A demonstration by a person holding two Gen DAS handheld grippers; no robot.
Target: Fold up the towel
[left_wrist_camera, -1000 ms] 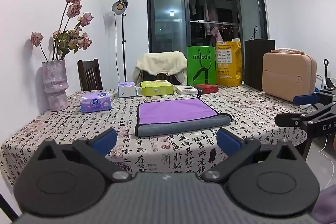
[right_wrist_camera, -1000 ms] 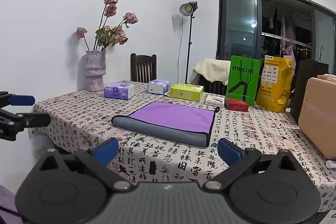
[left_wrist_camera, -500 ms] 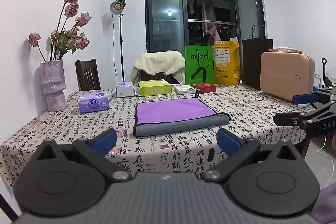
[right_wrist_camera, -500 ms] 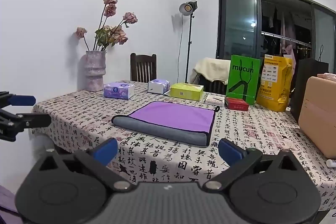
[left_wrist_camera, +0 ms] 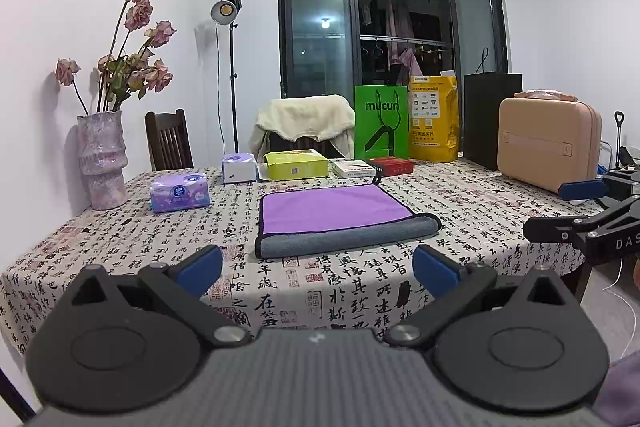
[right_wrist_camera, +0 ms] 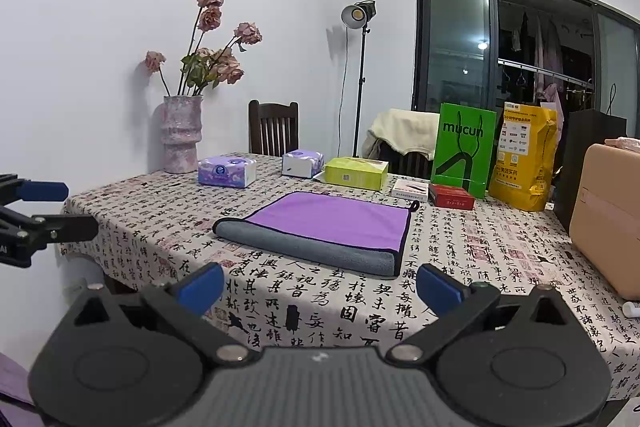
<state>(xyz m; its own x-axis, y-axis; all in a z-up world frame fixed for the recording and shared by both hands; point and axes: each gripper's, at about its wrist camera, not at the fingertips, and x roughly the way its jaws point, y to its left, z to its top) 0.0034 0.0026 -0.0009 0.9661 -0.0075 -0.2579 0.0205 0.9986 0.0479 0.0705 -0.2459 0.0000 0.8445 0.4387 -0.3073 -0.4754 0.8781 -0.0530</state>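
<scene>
A purple towel with a grey underside (left_wrist_camera: 336, 213) lies folded flat on the table, its rounded grey fold toward me; it also shows in the right wrist view (right_wrist_camera: 328, 223). My left gripper (left_wrist_camera: 318, 267) is open and empty, held off the table's near edge, short of the towel. My right gripper (right_wrist_camera: 320, 281) is open and empty, also short of the towel, at the near edge. Each gripper shows at the side of the other's view: the right one (left_wrist_camera: 580, 211) and the left one (right_wrist_camera: 40, 211).
The table (left_wrist_camera: 120, 239) has a calligraphy-print cloth. At the back stand a vase of dried roses (left_wrist_camera: 102, 159), tissue packs (left_wrist_camera: 180, 191), a yellow-green box (left_wrist_camera: 296, 165), a green bag (left_wrist_camera: 380, 123), a yellow bag (left_wrist_camera: 432, 125) and a tan case (left_wrist_camera: 550, 143).
Both grippers have stayed open. The left wrist view has shifted slightly; the towel has not moved.
</scene>
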